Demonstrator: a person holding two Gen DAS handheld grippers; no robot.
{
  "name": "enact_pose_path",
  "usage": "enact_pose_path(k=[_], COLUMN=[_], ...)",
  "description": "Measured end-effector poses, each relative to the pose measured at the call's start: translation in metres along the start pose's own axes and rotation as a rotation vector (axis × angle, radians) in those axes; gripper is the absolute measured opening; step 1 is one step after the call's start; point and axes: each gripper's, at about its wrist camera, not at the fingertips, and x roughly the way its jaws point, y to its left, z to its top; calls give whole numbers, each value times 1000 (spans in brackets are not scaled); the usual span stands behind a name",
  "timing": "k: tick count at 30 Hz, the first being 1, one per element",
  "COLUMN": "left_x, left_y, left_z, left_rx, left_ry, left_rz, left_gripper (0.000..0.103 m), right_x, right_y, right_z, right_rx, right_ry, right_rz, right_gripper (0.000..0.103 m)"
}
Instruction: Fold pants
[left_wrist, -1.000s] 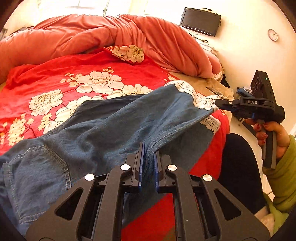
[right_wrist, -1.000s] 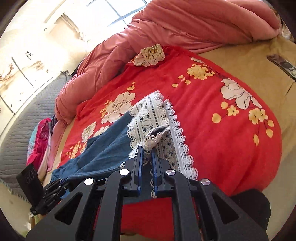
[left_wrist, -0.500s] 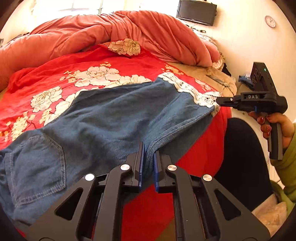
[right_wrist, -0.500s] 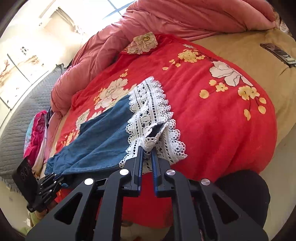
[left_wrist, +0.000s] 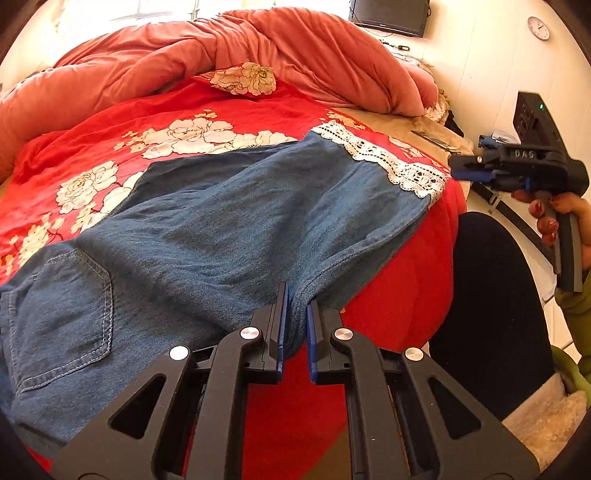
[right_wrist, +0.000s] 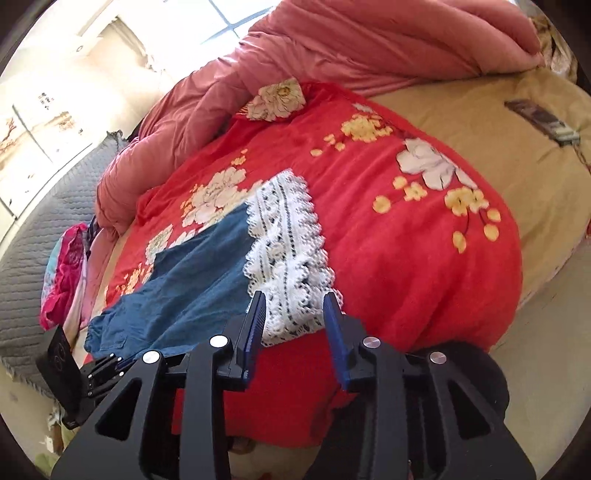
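Observation:
Blue denim pants (left_wrist: 229, 229) with white lace cuffs (left_wrist: 391, 166) lie spread across the red floral blanket (left_wrist: 110, 147). My left gripper (left_wrist: 294, 325) is shut on the near denim edge at the bed's front. My right gripper (right_wrist: 295, 306) is open, its fingers either side of the lace cuff (right_wrist: 288, 258), which lies flat on the blanket (right_wrist: 406, 258). The right gripper also shows in the left wrist view (left_wrist: 461, 171), just off the cuff end. The left gripper shows in the right wrist view (right_wrist: 107, 365) at the denim's (right_wrist: 192, 295) far end.
A pink duvet (left_wrist: 221, 48) is heaped at the bed's far side. A tan sheet (right_wrist: 517, 166) with a remote control (right_wrist: 539, 120) lies right of the blanket. A grey quilt (right_wrist: 33, 258) and bright clothes (right_wrist: 66, 273) lie at the left. The person's dark leg (left_wrist: 491, 295) stands by the bed edge.
My right gripper has opened and let go of the lace cuff, which now lies flat on the blanket. The pants have been pulled flatter. My left gripper stays shut on the denim.

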Motion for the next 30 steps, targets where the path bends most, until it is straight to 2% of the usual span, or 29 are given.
enact_pose_path(k=[1, 3, 6, 9, 10, 13, 15, 18, 19, 22, 24, 27, 30], left_x=[1, 2, 5, 10, 10, 10, 7, -13, -22, -42, -45, -27, 4], left_y=[0, 0, -2, -3, -4, -6, -7, -5, -1, 21, 43, 67, 94], left_z=[0, 0, -2, -4, -4, -4, -3, 3, 9, 33, 54, 84, 103], left_rx=[-1, 2, 14, 25, 26, 29, 22, -11, -28, -86, -113, -91, -120], left_ry=[1, 4, 13, 24, 22, 18, 15, -37, -64, -122, -127, -73, 24], left_rz=[2, 6, 9, 12, 12, -7, -54, -128, -130, -98, -34, 72, 95], left_gripper=[3, 3, 4, 4, 4, 12, 28, 30, 30, 31, 38, 38, 40], right_x=[1, 7, 23, 43, 47, 48, 45, 26, 21, 23, 32, 53, 86], right_y=[3, 9, 19, 17, 14, 9, 12, 19, 22, 26, 29, 32, 21], right_z=[1, 2, 0, -7, -10, -14, -12, -1, 6, 31, 48, 76, 104], right_rx=[-13, -38, -121, -198, -220, -220, -242, -258, -270, -296, -305, -327, -296], right_ry=[0, 5, 39, 98, 108, 110, 98, 33, 10, -10, -7, 12, 62], right_rz=[2, -11, -98, -241, -265, -253, -247, -175, -158, -102, -73, -30, -7], right_gripper=[38, 40, 40, 40, 39, 41, 42, 50, 52, 55, 55, 55, 55])
